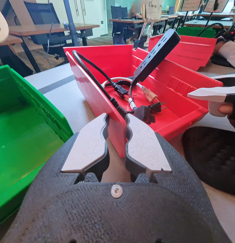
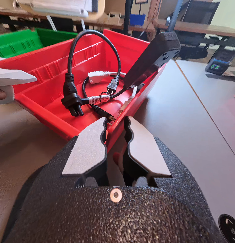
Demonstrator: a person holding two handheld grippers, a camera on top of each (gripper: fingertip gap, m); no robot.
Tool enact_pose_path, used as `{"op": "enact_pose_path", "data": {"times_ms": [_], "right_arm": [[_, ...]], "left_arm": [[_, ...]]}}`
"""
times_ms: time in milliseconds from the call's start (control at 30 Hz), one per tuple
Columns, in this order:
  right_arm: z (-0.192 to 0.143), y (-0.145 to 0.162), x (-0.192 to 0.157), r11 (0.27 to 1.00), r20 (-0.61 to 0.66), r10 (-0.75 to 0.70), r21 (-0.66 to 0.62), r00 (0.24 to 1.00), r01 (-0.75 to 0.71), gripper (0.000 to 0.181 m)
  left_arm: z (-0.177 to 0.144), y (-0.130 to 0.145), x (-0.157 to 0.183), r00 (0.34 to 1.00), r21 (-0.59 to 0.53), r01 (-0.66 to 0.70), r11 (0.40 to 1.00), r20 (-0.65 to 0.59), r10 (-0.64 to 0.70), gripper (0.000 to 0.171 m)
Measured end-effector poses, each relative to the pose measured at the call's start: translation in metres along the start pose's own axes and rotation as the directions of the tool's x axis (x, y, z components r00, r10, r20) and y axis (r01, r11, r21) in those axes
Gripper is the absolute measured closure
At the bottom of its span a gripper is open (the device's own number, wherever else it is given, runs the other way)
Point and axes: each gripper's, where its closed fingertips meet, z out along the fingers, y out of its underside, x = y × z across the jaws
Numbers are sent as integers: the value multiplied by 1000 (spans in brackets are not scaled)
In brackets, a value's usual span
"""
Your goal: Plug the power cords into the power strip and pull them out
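Resting on the pale desk, a red bin holds every item of the task; a green bin stands just beside it on the left, and a second red bin lies behind it. Left tongs straddle the near left wall of the red bin, one finger outside and one inside, parted by a moderate gap and gripping nothing. Right tongs straddle the opposite wall in the same way, likewise parted and empty.

Black power strip leans tilted, its lower end inside the bin and its upper end raised over the right wall, sockets facing the left wrist view. Its braided cord runs down to the bin floor, bound by a white tag, and ends in a flat angled black plug. Black power cord arches above the bin floor in a loop; one end carries a moulded connector, the other a small black plug. White power cord curls on the floor under the strip, ending in a beige plug with bare prongs. Another black plug lies close to the right tongs.
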Motion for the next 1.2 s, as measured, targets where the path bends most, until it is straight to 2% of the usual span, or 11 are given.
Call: {"op": "enact_pose_path", "data": {"times_ms": [133, 267, 400, 533, 733, 867, 1000, 1200], "right_arm": [[-30, -35, -18, 994, 2, -28, 107, 1000, 28, 154], [-49, -79, -59, 975, 55, -98, 206, 994, 85, 153], [-43, -117, -122, 952, 163, -150, 292, 975, 97, 153], [-16, -148, -205, 938, 317, -202, 334, 927, 91, 154], [38, -164, -349, 938, 530, -278, 331, 801, 106, 156], [77, -147, -422, 944, 579, -304, 292, 756, 156, 155], [109, -119, -455, 963, 627, -263, 217, 733, 160, 156], [145, -68, -463, 967, 641, -238, 88, 729, 238, 154]], "left_arm": [[-36, -33, 6, 999, 93, -40, 995, 29, 37, 151], [-93, -64, -5, 990, 164, -86, 983, 123, 66, 151], [-166, -80, -37, 960, 205, -126, 971, 272, 67, 153], [-249, -78, -81, 893, 210, -143, 967, 448, 36, 153], [-369, -43, -152, 730, 179, -105, 978, 682, -47, 153], [-415, -12, -195, 639, 202, -55, 978, 759, -121, 154], [-424, 27, -226, 600, 186, 23, 982, 783, -162, 154], [-404, 87, -253, 591, 170, 172, 970, 770, -239, 155]]}}
